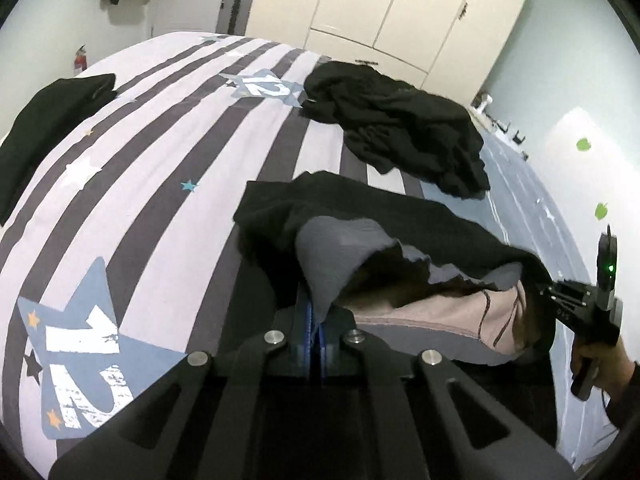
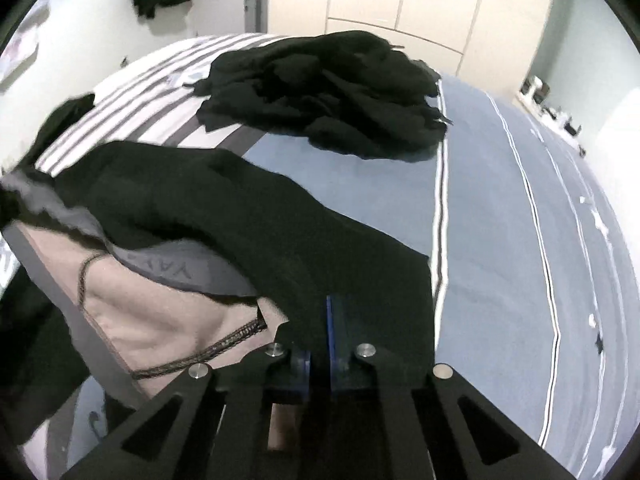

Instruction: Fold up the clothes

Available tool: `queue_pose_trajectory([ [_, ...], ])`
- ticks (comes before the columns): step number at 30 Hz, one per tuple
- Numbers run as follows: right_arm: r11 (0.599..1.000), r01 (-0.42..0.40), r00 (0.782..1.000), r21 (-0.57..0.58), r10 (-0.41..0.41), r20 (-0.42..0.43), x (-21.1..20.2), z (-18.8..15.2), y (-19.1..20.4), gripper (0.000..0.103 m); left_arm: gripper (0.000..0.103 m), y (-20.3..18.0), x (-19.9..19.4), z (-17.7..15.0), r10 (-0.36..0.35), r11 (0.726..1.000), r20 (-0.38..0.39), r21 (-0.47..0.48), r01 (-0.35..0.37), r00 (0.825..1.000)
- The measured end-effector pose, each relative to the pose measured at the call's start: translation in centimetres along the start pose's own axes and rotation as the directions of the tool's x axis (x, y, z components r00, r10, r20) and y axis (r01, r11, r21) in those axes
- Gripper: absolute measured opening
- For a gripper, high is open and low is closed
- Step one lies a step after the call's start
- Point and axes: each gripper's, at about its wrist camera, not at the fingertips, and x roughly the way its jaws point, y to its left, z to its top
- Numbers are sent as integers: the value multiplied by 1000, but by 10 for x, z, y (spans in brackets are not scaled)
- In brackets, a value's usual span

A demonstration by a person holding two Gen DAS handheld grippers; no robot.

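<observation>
The tips of the left gripper (image 1: 314,320) are buried in the grey waistband of the black shorts (image 1: 400,220); the grip point itself is not visible. The right gripper (image 2: 320,340) is likewise covered at its tips by black fabric. In the left wrist view, the person's hand (image 1: 600,364) is cut off by the picture's right edge. The folded black garment (image 1: 44,128) runs past the left edge. Items on the far shelf (image 1: 504,124) are too small to identify. The lettering on the waistband (image 2: 176,270) is only partly legible.
</observation>
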Motion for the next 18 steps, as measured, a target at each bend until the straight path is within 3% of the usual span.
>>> queue_pose_trajectory([
  [4, 992, 28, 1000, -125, -29, -10, 6, 0, 25, 5, 4, 1, 15, -17, -1, 997, -64, -76, -4, 998],
  [8, 977, 74, 996, -202, -81, -28, 18, -1, 38, 8, 30, -1, 34, -42, -63, 982, -133, -183, 38, 989],
  [10, 976, 77, 995, -205, -87, -41, 26, 1, 37, 9, 32, -8, 36, -46, -88, 979, -118, -191, 64, 989],
  [12, 977, 71, 995, -202, -83, -51, 31, 5, 32, 9, 31, -14, 40, -44, -81, 984, -105, -167, 62, 991],
  [14, 983, 53, 995, -174, -66, -72, 37, 10, 28, 7, 1, -14, 43, -38, -66, 987, -122, -155, 46, 990],
  [18, 1000, 16, 996, -1, -16, -92, 30, 21, 4, 2, 1, -12, 16, 4, -48, 991, -91, -130, 36, 995],
])
